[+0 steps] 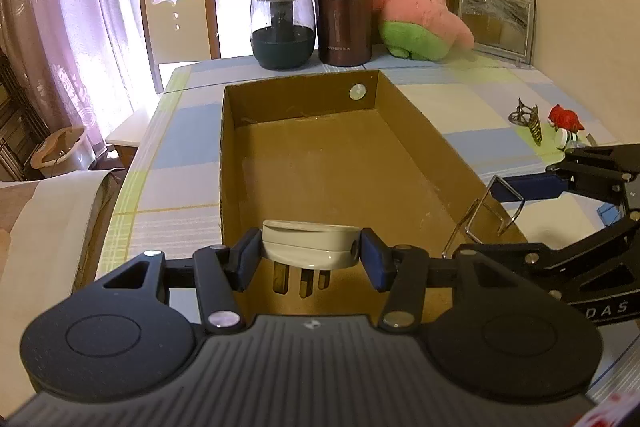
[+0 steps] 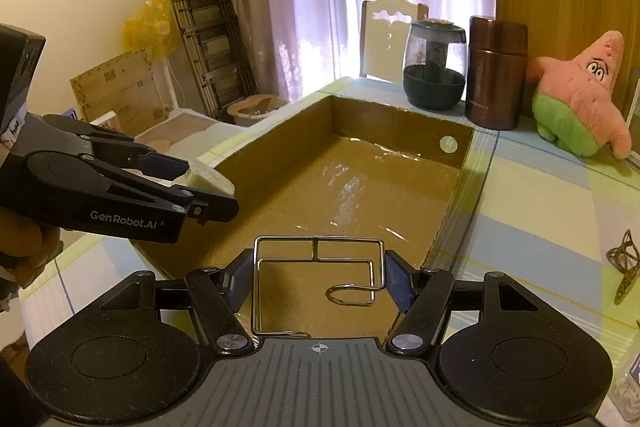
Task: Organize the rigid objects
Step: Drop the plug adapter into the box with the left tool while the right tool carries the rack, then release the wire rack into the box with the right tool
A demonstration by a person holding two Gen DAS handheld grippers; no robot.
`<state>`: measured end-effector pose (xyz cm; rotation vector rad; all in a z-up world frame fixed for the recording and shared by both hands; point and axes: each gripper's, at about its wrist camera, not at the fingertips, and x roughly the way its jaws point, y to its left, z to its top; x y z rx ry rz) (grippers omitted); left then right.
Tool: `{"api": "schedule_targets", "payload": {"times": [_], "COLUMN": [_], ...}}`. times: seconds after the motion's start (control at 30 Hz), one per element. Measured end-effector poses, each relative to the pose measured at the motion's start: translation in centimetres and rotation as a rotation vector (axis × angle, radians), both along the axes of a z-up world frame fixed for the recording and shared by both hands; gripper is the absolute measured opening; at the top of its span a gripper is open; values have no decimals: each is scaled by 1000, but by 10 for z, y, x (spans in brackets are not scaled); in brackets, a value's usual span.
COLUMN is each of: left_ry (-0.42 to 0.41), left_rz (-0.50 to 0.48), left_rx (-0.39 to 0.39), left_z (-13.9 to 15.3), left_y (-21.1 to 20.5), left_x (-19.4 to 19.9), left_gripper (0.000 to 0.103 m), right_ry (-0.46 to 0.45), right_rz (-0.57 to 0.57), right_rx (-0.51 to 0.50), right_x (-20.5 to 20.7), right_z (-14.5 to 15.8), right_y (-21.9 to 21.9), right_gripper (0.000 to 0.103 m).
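Note:
An open brown cardboard box (image 1: 420, 131) (image 2: 276, 143) lies on the checked tablecloth. My left gripper (image 1: 308, 259) is shut on a white plug adapter (image 1: 308, 241) with metal prongs, held over the box's near end. In the right wrist view the left gripper (image 2: 192, 183) shows at the left with the white adapter (image 2: 212, 179). My right gripper (image 2: 320, 275) is shut on a bent wire rack (image 2: 318, 267), held over the box's near edge. The wire rack (image 1: 486, 211) and right gripper (image 1: 532, 187) show at the right of the left wrist view.
A glass jar (image 1: 282, 27), a brown flask (image 1: 344, 15) and a pink star plush (image 1: 424, 15) stand behind the box. A metal ornament (image 1: 528, 117), a red toy (image 1: 566, 119) and a small white item (image 1: 566, 139) lie on the table at right. A chair (image 1: 180, 23) stands beyond.

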<state>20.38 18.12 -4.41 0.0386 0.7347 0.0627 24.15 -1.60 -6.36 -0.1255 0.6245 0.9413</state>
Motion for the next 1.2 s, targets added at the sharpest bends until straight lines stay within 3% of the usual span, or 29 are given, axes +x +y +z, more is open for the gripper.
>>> {"api": "schedule_targets", "payload": {"times": [0.1, 0.2, 0.3, 0.9, 1.2], "left_ry": [3, -23, -31, -53, -86], "left_rz": [3, 10, 21, 4, -46], "left_rx": [-3, 6, -11, -16, -37], "left_z": [0, 3, 5, 9, 15], "left_y": [0, 1, 4, -7, -35], "left_x": [0, -2, -2, -2, 2], "left_gripper": [48, 61, 61, 61, 61], "right_ry": [5, 5, 4, -20, -43], "right_rz": [5, 7, -4, -99, -223], "right_rx": [1, 4, 18, 22, 51], "right_x": [0, -1, -3, -3, -7], "right_z": [-1, -2, 0, 10, 15], "right_y": [1, 2, -1, -28, -64], "right_gripper": [64, 69, 74, 74, 74]}}
